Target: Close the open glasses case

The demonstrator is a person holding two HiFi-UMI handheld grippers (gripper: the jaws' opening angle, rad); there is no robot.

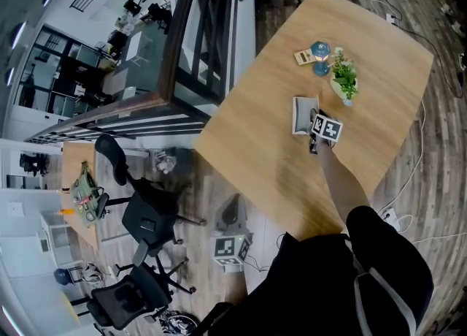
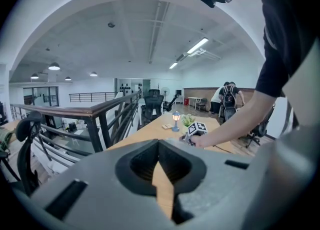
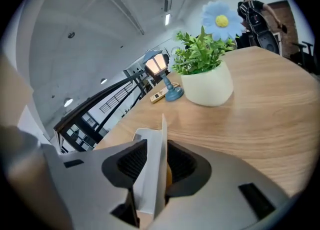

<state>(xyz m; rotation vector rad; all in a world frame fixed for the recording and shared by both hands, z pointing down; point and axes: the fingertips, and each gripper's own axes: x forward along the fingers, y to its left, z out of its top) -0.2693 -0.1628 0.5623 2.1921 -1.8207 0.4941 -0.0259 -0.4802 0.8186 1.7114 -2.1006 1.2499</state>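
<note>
The white glasses case (image 1: pixel 303 114) lies open on the wooden table (image 1: pixel 248 144), just left of my right gripper (image 1: pixel 314 121). In the right gripper view the case's thin white lid (image 3: pixel 159 149) stands on edge between the jaws, and my right gripper (image 3: pixel 154 146) is shut on it. My left gripper (image 1: pixel 231 215) hangs off the table's near edge, over the floor, away from the case. In its own view the left gripper (image 2: pixel 159 146) has its jaws together with nothing in them, and the table (image 2: pixel 150 130) lies beyond.
Behind the case stand a potted plant with a blue flower (image 3: pixel 206 81), a small blue lamp (image 3: pixel 161 71) and a card (image 3: pixel 159 95). A dark railing (image 1: pixel 182 42) runs along the table's left side. Office chairs (image 1: pixel 146 218) stand on the floor below left.
</note>
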